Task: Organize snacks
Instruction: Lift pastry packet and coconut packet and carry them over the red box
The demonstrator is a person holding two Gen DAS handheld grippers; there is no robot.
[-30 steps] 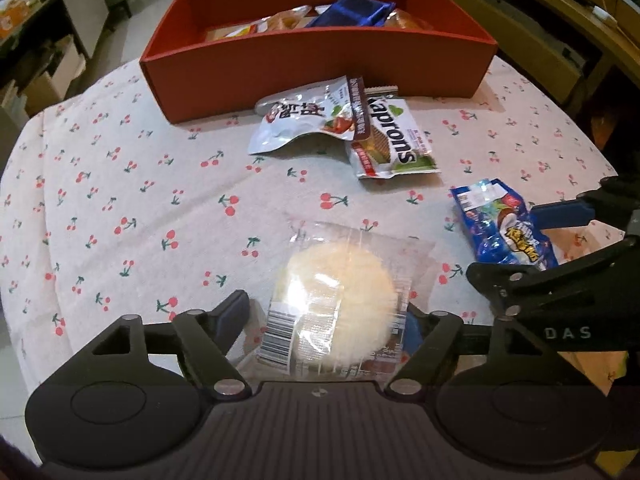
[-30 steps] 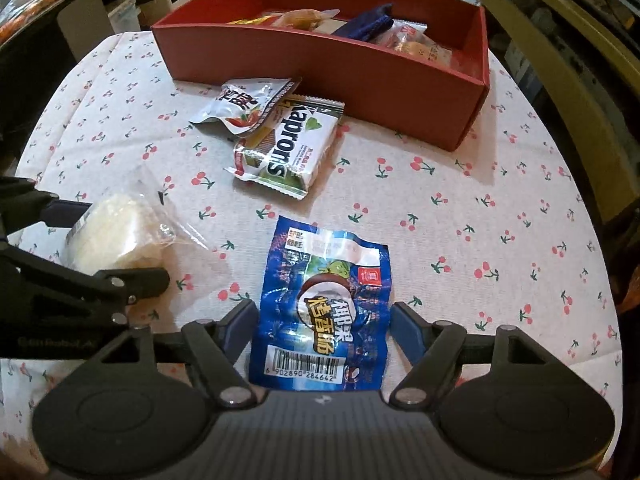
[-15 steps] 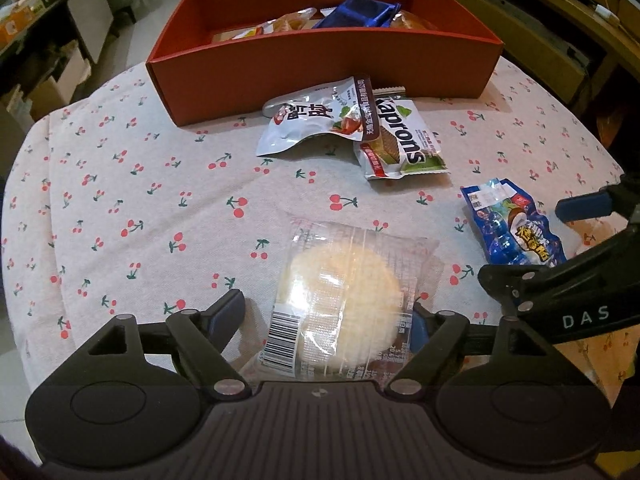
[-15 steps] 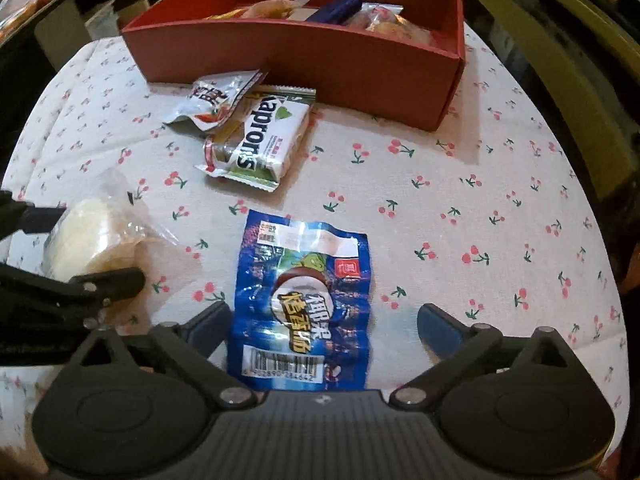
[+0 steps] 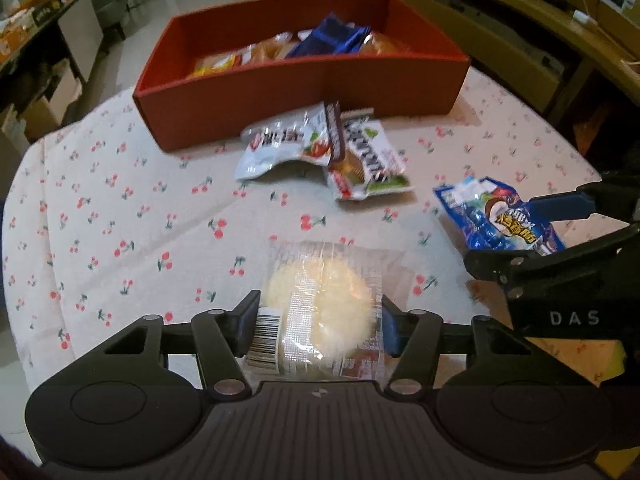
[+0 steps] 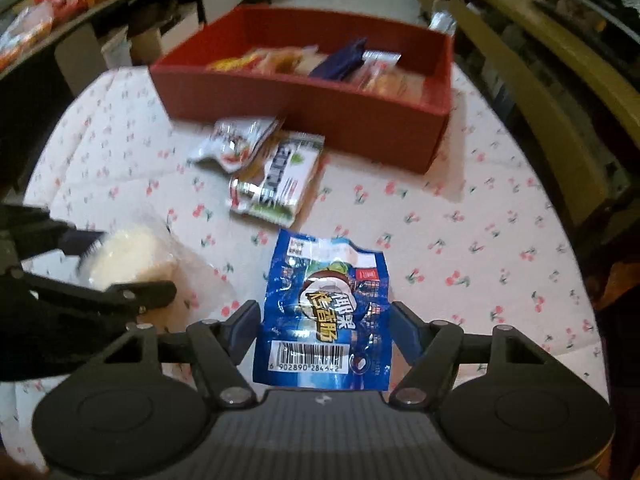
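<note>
Red open-topped box [image 5: 304, 92] stands at the far side of the counter, holding several packets: orange-yellow wrapped items at left and centre, a dark blue packet [image 5: 332, 38] leaning among them. Just near of the box front lie two loose packets, overlapping: a silver-white pouch [image 5: 280, 146] with red print on the left, a white-and-green wafer pack [image 5: 370, 160] on the right. Nearer, at left, a round pale cake in clear wrap [image 5: 320, 312], barcode at its left edge. At right, a crinkled blue packet [image 6: 324, 316] with yellow lettering, barcode at its near end, face up
</note>
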